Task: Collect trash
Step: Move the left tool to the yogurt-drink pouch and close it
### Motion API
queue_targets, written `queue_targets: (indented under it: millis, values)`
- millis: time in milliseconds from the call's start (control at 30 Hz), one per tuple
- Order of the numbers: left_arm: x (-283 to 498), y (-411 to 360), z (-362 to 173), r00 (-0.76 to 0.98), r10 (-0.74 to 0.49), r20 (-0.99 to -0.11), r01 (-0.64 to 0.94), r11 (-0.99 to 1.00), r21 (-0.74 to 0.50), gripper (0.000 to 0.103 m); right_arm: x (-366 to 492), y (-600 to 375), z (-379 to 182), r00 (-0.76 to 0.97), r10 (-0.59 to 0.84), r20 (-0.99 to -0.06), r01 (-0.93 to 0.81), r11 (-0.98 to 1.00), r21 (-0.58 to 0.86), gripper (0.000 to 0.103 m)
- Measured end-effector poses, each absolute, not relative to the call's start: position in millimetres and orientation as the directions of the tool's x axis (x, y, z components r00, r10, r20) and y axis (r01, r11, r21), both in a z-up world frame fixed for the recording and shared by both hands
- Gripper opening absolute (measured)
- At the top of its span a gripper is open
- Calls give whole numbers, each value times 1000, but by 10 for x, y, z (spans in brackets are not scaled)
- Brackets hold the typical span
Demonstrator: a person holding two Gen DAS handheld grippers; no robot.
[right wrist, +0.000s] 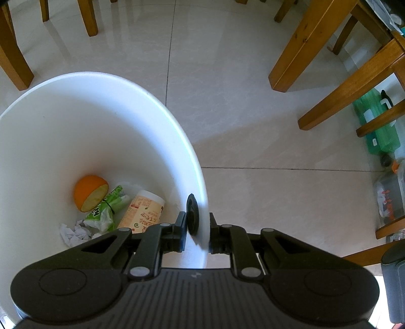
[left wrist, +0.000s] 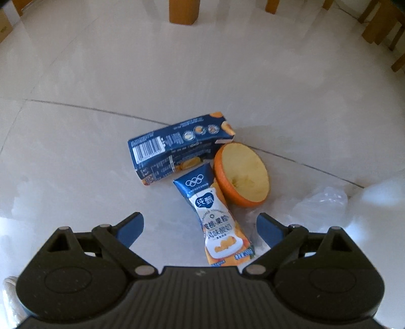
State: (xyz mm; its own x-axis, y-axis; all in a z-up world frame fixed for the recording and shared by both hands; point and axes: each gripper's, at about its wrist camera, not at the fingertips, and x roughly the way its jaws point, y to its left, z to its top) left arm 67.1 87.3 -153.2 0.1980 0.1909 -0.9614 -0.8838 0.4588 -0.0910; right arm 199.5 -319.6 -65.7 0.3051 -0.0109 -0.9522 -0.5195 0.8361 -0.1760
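On the pale tiled floor in the left wrist view lie a squashed yoghurt carton (left wrist: 217, 220), a dark blue box (left wrist: 174, 146) and a cut half fruit with orange skin (left wrist: 241, 174). My left gripper (left wrist: 200, 229) is open just above the floor, its blue-padded fingers either side of the carton's lower end. In the right wrist view my right gripper (right wrist: 197, 232) is shut on the rim of a white bin (right wrist: 101, 141). Inside the bin lie another half fruit (right wrist: 89, 193), a green wrapper (right wrist: 106, 210), a paper cup (right wrist: 141, 212) and crumpled paper (right wrist: 73, 234).
A clear plastic bag (left wrist: 321, 205) lies on the floor right of the carton. Wooden chair and table legs (right wrist: 311, 48) stand around, with one leg (left wrist: 183, 11) far ahead of the left gripper. Green plastic items (right wrist: 377, 121) and a clear container (right wrist: 388, 194) sit under the furniture at right.
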Motion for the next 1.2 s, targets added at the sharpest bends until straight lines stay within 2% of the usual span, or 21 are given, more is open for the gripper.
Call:
queue_targets:
  millis: [500,733,800,867,1000,1100,1133,1167,1200]
  values:
    - [270,921,-1833,141,197,-970,-918,393,-54,96,1975,-3162,-664,318,-22,-948,-532,823,-198,19]
    - [340,857,-1803,224,286,-932,-871,488,-60,94,1965,-3161,-680,320,-24,-947,-537,819,-202,20]
    - [389,814,-1826,231,302,-925,-856,516,-46,88,1963,-3158,-689,321,-26,-947,-539,817,-205,20]
    - [424,781,-1856,235,314,-920,-848,529,-36,75,1963,-3156,-694,322,-28,-946,-541,814,-209,20]
    - [470,736,-1955,238,309,-921,-844,535,-39,65,1973,-3154,-711,320,-32,-947,-545,811,-212,20]
    - [493,723,-1992,250,300,-921,-844,534,-55,53,1969,-3138,-750,310,-40,-950,-553,805,-214,20]
    - [511,721,-1990,252,296,-921,-843,535,-58,44,1966,-3129,-753,314,-45,-948,-560,798,-224,20]
    - [514,722,-1993,252,295,-922,-842,536,-59,39,1960,-3125,-758,318,-46,-947,-565,792,-229,20]
    - [515,719,-1992,249,299,-921,-844,534,-55,39,1961,-3125,-759,318,-46,-947,-566,792,-229,20]
